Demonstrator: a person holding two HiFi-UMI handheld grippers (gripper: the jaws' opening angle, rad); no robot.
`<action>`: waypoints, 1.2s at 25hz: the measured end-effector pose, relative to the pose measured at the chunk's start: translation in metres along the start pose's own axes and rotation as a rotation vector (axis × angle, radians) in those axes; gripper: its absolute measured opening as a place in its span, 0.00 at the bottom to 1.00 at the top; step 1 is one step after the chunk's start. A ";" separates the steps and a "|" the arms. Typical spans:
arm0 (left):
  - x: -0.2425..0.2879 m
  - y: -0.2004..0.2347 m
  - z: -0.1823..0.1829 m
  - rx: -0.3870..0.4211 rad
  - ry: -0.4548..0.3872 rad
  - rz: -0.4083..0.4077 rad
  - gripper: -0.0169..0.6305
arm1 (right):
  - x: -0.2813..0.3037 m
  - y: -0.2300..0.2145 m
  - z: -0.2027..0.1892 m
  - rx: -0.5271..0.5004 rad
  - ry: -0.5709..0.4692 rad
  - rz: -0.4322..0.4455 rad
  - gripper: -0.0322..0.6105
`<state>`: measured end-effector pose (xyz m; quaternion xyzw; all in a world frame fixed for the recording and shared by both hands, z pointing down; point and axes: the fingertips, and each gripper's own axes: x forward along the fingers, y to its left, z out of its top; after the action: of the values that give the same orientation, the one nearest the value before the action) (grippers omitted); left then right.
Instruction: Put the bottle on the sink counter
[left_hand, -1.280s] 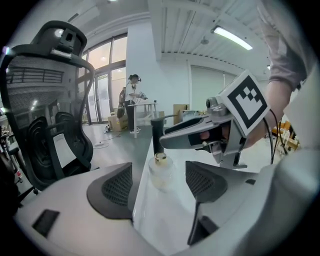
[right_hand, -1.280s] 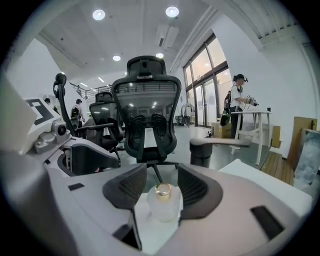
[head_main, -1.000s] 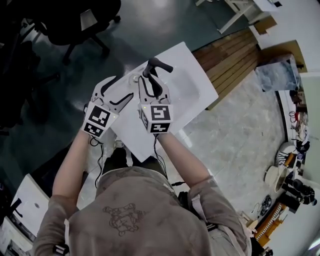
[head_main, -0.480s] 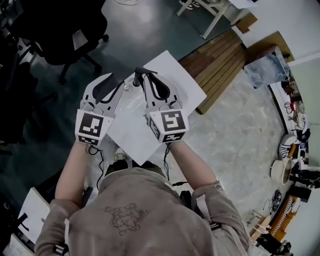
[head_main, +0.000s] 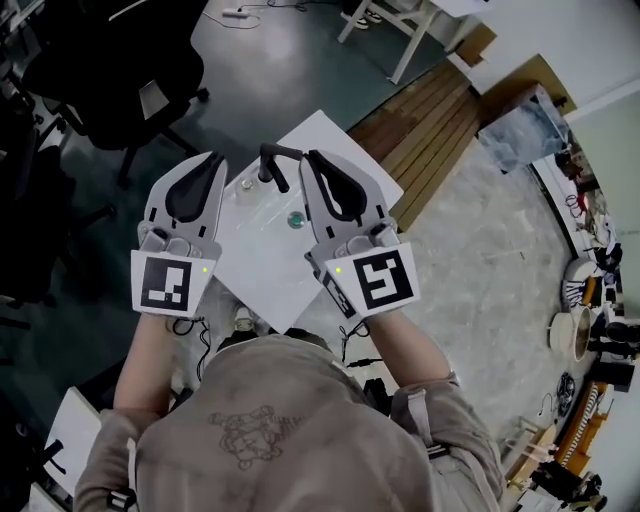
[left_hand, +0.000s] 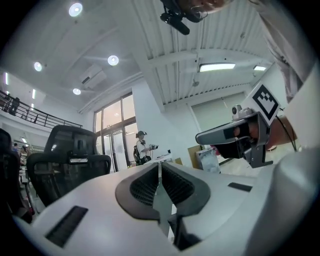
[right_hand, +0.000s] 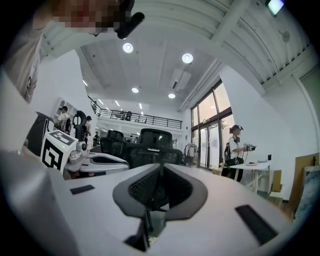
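Observation:
Both grippers are held up level, high above the white sink counter (head_main: 330, 140). The left gripper (head_main: 213, 160) is shut; its jaws have just closed with nothing between them, pads (left_hand: 150, 182) meeting. The right gripper (head_main: 312, 157) is also shut and empty, its jaws having just closed the last bit. Each shows in the other's view: the right gripper (left_hand: 240, 137), the left gripper (right_hand: 95, 160). A black faucet (head_main: 270, 160) rises between them, with the drain (head_main: 295, 220) below. A small pale round thing (head_main: 247, 183) sits beside the faucet; I cannot tell whether it is the bottle.
Black office chairs (head_main: 110, 50) stand at the left on the dark floor. A wooden pallet (head_main: 440, 110) and a clear plastic box (head_main: 525, 130) lie right of the counter. Cluttered items (head_main: 590, 330) line the far right. A person (right_hand: 235, 150) stands by a table in the distance.
Both grippers have risen toward the head camera and spread slightly apart. The left jaws went from wide open to shut; the right jaws closed too, away from the faucet.

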<state>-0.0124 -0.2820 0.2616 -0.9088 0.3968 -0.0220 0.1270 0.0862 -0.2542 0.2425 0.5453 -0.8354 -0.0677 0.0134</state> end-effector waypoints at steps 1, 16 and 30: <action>-0.003 0.000 0.005 0.007 -0.009 0.009 0.08 | -0.005 0.002 0.006 -0.009 -0.007 0.006 0.11; -0.048 -0.023 0.002 0.034 0.019 0.034 0.08 | -0.071 0.019 0.012 0.033 -0.005 0.060 0.11; -0.067 -0.043 -0.029 0.012 0.113 0.038 0.07 | -0.087 0.037 -0.024 0.061 0.054 0.076 0.11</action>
<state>-0.0317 -0.2115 0.3047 -0.8976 0.4204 -0.0732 0.1103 0.0901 -0.1630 0.2750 0.5150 -0.8565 -0.0268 0.0216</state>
